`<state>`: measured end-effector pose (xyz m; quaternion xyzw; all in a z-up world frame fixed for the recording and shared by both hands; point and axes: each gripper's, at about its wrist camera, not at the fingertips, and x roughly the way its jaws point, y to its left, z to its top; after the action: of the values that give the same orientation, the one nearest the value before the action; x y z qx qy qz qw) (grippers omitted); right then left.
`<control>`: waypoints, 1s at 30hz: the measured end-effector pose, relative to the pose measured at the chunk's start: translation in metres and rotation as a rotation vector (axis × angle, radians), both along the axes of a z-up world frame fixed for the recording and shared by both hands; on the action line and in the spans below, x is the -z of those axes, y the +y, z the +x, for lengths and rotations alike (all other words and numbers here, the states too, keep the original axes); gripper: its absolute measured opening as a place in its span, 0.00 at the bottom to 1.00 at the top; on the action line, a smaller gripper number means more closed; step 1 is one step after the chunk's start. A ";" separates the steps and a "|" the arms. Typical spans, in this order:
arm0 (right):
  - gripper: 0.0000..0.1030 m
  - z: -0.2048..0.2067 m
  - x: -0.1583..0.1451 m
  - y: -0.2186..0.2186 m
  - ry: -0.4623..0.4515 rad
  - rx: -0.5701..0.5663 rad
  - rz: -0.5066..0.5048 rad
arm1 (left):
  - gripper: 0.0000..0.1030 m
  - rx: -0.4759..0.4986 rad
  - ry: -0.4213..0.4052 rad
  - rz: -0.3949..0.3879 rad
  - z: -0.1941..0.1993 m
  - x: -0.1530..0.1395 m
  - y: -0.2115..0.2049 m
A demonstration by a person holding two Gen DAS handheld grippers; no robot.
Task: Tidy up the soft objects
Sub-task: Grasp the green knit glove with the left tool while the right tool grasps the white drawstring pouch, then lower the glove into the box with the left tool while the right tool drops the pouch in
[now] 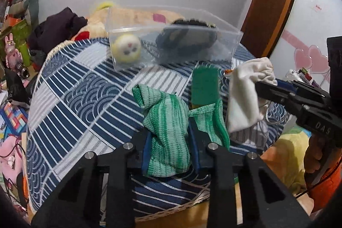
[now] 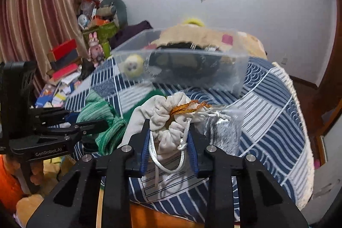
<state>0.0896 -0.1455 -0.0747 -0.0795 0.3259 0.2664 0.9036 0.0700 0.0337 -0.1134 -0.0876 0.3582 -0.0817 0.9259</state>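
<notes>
From your left wrist camera, your left gripper [image 1: 171, 142] is clamped on a green knit cloth [image 1: 168, 131] that drapes over and between its blue pads, lifted off the blue patterned bed [image 1: 85, 89]. Straight ahead along the fingers, toward the bed's far edge, sits the clear plastic bin [image 1: 171, 35], its long axis running across your line of approach. It already holds a yellow plush ball [image 1: 127, 48] at its left end and a dark plush item [image 1: 188, 40] filling the middle and right. Your right gripper [image 1: 265, 84] comes in from the right, pinching a white drawstring pouch [image 1: 245, 95] that hangs clear of the bed.

From your right wrist camera, that gripper [image 2: 168, 138] is closed on the pouch [image 2: 166, 121] at its gathered neck, cord loop dangling below. A grey fuzzy pouch [image 2: 222, 131] lies on the bed just to its right. The bin [image 2: 181, 65] lies ahead and slightly up, open top facing you; your left gripper [image 2: 94, 127] holds the cloth [image 2: 102, 121] on the left. Both loads look about equally near the bin; the freest room seems to be between the ball and the dark plush.
</notes>
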 end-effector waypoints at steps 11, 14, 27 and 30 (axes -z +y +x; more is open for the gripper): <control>0.27 0.003 -0.055 -0.027 -0.139 0.082 0.078 | 0.29 -0.019 -0.138 0.017 0.001 -0.057 0.011; 0.27 0.009 -0.065 -0.030 -0.164 0.104 0.098 | 0.29 -0.023 -0.179 0.027 0.005 -0.074 0.014; 0.27 0.045 -0.084 -0.002 -0.218 0.098 0.099 | 0.30 0.017 -0.196 0.028 0.053 -0.095 0.022; 0.27 0.054 -0.081 0.006 -0.209 0.090 0.082 | 0.30 0.021 -0.168 0.027 0.063 -0.087 0.021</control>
<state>0.1434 -0.1393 0.0067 -0.0552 0.2220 0.2287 0.9462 0.1329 0.0545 -0.0267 -0.0640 0.2812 -0.0937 0.9529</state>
